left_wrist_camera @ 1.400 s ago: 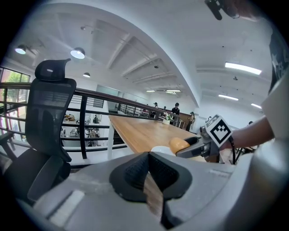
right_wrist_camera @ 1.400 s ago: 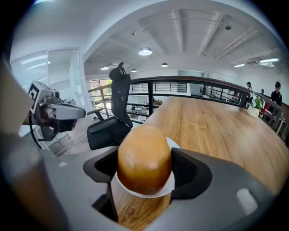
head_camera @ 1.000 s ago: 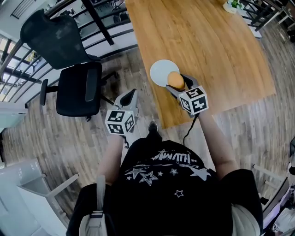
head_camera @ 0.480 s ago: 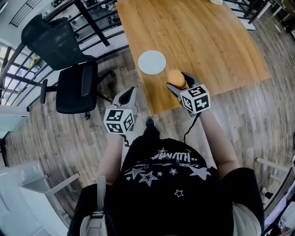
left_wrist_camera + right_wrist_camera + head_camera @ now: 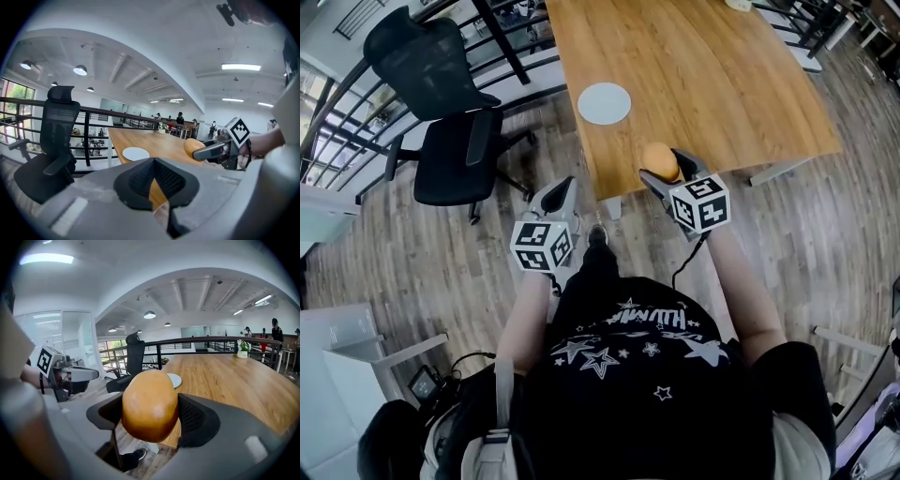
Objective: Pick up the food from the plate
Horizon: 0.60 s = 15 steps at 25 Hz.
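A round golden-brown bun (image 5: 659, 160) is clamped between the pads of my right gripper (image 5: 667, 167), above the near edge of the wooden table (image 5: 722, 75). In the right gripper view the bun (image 5: 150, 405) fills the gap between the jaws. The white plate (image 5: 605, 103) lies bare near the table's left edge, well beyond the bun; it also shows as a plate (image 5: 175, 378) behind the bun. My left gripper (image 5: 564, 192) hangs over the floor left of the table, shut, with nothing held. From the left gripper view I see the plate (image 5: 135, 153) and the bun (image 5: 192, 146).
A black office chair (image 5: 455, 159) stands on the wooden floor left of the table, beside a dark railing (image 5: 502, 42). A small potted plant (image 5: 242, 350) sits at the table's far end. People stand far off in the room.
The right gripper has carried the bun off the plate and back to the table's near edge. The plate now lies bare and farther away. The left gripper has hardly moved.
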Each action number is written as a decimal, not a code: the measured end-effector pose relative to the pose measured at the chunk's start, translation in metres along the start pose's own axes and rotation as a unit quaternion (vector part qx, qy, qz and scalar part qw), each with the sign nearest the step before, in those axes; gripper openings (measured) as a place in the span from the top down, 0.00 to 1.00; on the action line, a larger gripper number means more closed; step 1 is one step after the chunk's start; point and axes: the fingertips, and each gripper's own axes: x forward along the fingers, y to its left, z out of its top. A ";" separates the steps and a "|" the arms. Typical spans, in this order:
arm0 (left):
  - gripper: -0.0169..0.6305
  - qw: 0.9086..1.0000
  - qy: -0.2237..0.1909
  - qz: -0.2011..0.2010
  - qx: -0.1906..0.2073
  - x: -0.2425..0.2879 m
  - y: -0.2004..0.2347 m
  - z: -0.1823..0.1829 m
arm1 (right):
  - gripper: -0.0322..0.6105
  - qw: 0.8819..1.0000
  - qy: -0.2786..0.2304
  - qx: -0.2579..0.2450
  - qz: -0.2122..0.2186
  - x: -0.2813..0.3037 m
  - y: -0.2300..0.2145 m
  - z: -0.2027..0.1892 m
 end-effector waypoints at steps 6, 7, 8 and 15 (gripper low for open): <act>0.97 1.000 0.001 0.025 -0.010 -0.041 -0.017 -0.021 | 0.40 1.000 -0.002 0.002 0.017 -0.018 0.024 -0.018; 0.97 0.999 0.002 0.029 -0.012 -0.048 -0.019 -0.025 | 0.40 1.000 -0.003 0.003 0.020 -0.020 0.029 -0.021; 0.97 0.999 0.004 0.034 -0.014 -0.054 -0.021 -0.029 | 0.40 1.000 -0.003 0.005 0.024 -0.022 0.033 -0.025; 0.97 0.999 -0.005 0.051 -0.012 -0.086 -0.036 -0.038 | 0.40 0.999 0.000 0.012 0.047 -0.037 0.059 -0.048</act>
